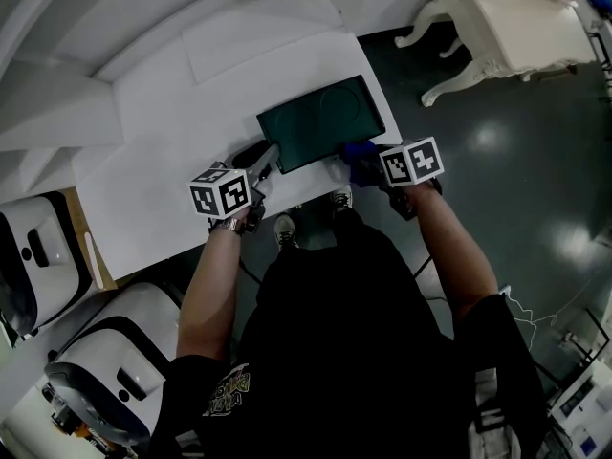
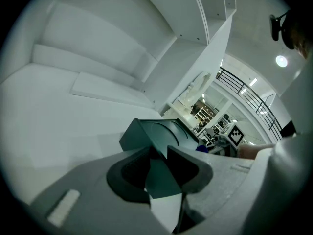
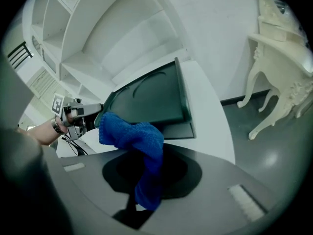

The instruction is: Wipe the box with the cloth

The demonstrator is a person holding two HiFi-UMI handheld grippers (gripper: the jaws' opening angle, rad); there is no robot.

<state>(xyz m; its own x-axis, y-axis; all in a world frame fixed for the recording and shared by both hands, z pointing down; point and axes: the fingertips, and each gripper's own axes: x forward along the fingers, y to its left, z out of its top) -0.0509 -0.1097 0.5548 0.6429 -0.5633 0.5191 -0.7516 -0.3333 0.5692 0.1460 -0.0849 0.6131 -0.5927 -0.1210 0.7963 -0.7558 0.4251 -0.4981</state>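
A: Starting with the left hand-held gripper (image 1: 268,156)?

B: Clenched on the box (image 1: 320,122), right at its 8 o'clock corner. Shown in the left gripper view as a dark green wedge pinched between the two dark pads.

A: And the box itself?

B: Lying flat on the white table (image 1: 163,170), toward 12 o'clock from the person's body and close to the table's 3 o'clock edge. Dark green, shallow, with a curved line pressed into its top face.

A: Moving to the right hand-held gripper (image 1: 357,163)?

B: Grasping the blue cloth (image 3: 134,136). Bunched up above the jaws, with a tail hanging down between them. Held at the box's near edge, close to its 5 o'clock corner. Touching the box or just short of it, hard to tell which.

A: Spacing between the two tools?

B: Near each other but apart, one at each near corner of the box, with the person's forearms reaching in from 6 o'clock.

A: Anything around the table?

B: White shelving (image 3: 73,38) beyond the box, up at 11 o'clock in the right gripper view. Ornate cream furniture (image 1: 507,22) with curved legs on a dark glossy floor (image 1: 516,189), at 2 o'clock in the head view. Rounded white units (image 1: 38,256) with black trim down at 8 o'clock.
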